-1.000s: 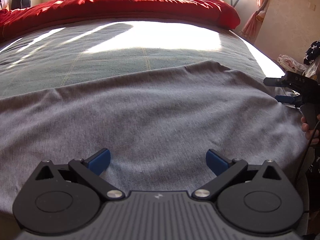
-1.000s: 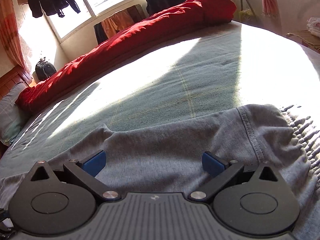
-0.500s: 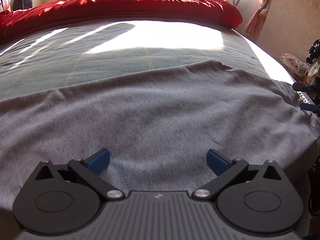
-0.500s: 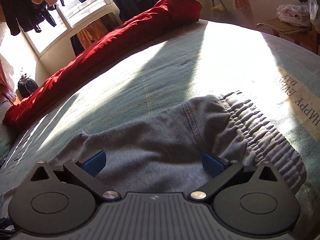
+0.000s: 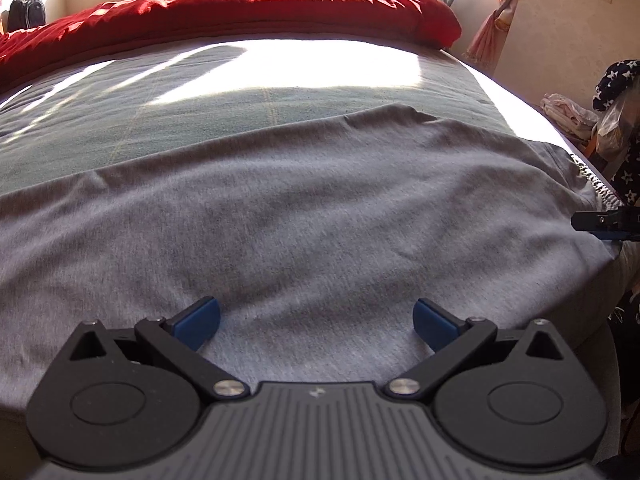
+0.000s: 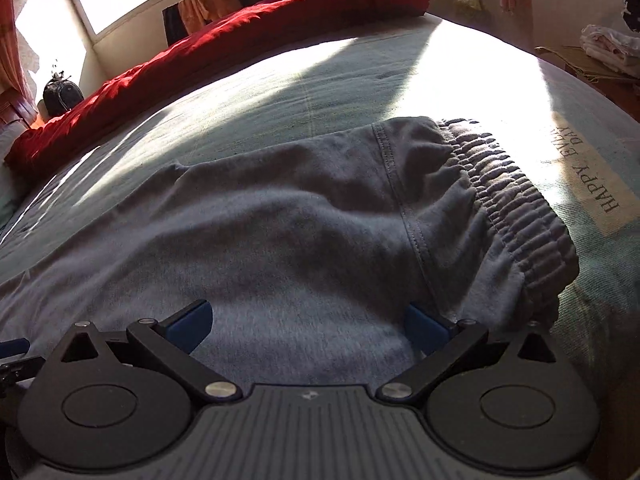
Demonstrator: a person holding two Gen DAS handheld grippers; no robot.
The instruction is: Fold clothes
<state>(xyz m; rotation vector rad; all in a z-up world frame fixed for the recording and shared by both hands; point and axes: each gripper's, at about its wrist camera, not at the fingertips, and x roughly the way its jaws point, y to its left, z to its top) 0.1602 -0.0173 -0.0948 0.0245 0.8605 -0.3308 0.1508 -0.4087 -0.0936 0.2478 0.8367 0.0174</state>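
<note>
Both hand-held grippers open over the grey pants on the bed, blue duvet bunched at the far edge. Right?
One thing is off: the duvet bunched along the far edge of the bed is red, not blue; both wrist views show it. The rest stands: the left hand-held gripper and right hand-held gripper are both open over the grey pants.

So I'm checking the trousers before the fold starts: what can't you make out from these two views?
- Leg ends of the grey trousers: cut off by the left edge, left wrist view.
- Near hem: hidden behind the left gripper and right gripper bodies.
- Underside and any second layer: covered by the top cloth.
- Waistband front, drawstring: not visible, right wrist view.
</note>
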